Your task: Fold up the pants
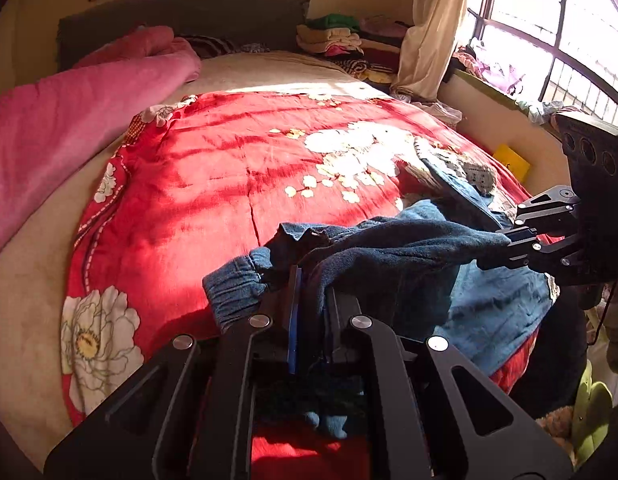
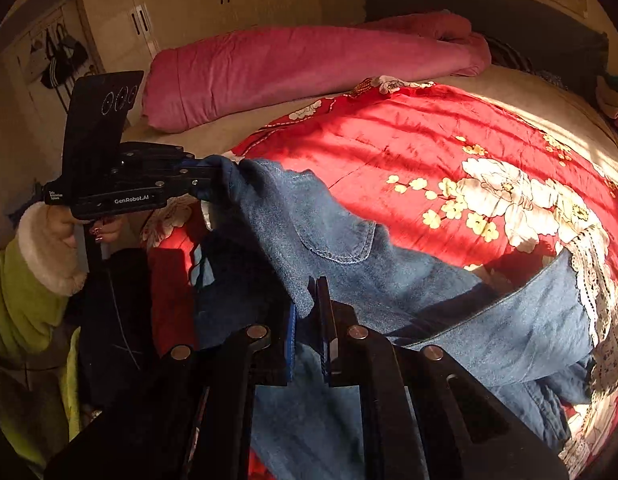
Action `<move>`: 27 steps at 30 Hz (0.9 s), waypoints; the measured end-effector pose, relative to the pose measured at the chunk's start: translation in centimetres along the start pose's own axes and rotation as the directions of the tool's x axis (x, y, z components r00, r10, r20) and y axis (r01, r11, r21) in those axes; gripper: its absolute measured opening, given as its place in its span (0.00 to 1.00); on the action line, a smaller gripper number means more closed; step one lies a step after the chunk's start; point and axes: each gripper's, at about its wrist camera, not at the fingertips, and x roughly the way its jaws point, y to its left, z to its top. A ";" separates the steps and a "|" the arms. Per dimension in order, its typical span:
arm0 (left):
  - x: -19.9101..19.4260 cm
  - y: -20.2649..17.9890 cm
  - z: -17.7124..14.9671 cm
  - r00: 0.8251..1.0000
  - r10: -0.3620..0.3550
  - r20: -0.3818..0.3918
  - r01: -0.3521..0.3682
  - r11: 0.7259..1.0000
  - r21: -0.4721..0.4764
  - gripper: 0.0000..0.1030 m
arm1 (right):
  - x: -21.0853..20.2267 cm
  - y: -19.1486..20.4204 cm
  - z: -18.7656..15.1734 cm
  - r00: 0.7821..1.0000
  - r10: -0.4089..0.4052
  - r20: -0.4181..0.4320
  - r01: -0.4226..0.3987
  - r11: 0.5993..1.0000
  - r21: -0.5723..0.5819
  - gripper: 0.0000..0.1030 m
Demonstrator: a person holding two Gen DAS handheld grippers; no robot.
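Note:
Blue denim pants (image 1: pixel 393 248) with lace-trimmed cuffs (image 2: pixel 593 280) hang lifted at one end over a red floral quilt (image 1: pixel 229 184). In the left wrist view my left gripper (image 1: pixel 311 276) is shut on the gathered waistband, with dark denim bunched between its fingers. My right gripper (image 1: pixel 505 240) is at the right, shut on another part of the same edge. In the right wrist view the right gripper (image 2: pixel 313 292) pinches the denim (image 2: pixel 349 248) near a back pocket. The left gripper (image 2: pixel 207 182) is clamped on the cloth at the left, held by a hand (image 2: pixel 65 220) in a fleece cuff. The legs trail on the quilt.
A rolled pink blanket (image 1: pixel 69 120) lies along the bed's far side. Folded clothes (image 1: pixel 341 40) are piled by the dark headboard (image 1: pixel 181 16). A window (image 1: pixel 557 32) and curtain stand to the right, and a wardrobe (image 2: pixel 213 4) behind the bed. A green garment (image 2: pixel 25 304) hangs near the bed edge.

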 end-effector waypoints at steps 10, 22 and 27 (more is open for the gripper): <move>-0.4 -1.6 -5.0 0.997 0.015 -0.072 -0.015 1.000 0.000 0.04 | 2.0 2.2 -5.6 0.996 0.063 -0.066 -0.057 0.994 0.092 0.08; -0.1 -2.0 -6.6 0.996 0.030 -0.089 -0.031 0.999 -0.009 0.06 | 3.8 2.6 -7.8 0.990 0.093 -0.109 -0.077 0.986 0.147 0.12; 0.0 -2.1 -6.7 0.995 0.031 -0.093 -0.031 1.000 0.005 0.06 | 1.2 2.4 -6.6 0.984 0.173 -0.035 -0.163 0.968 0.191 0.46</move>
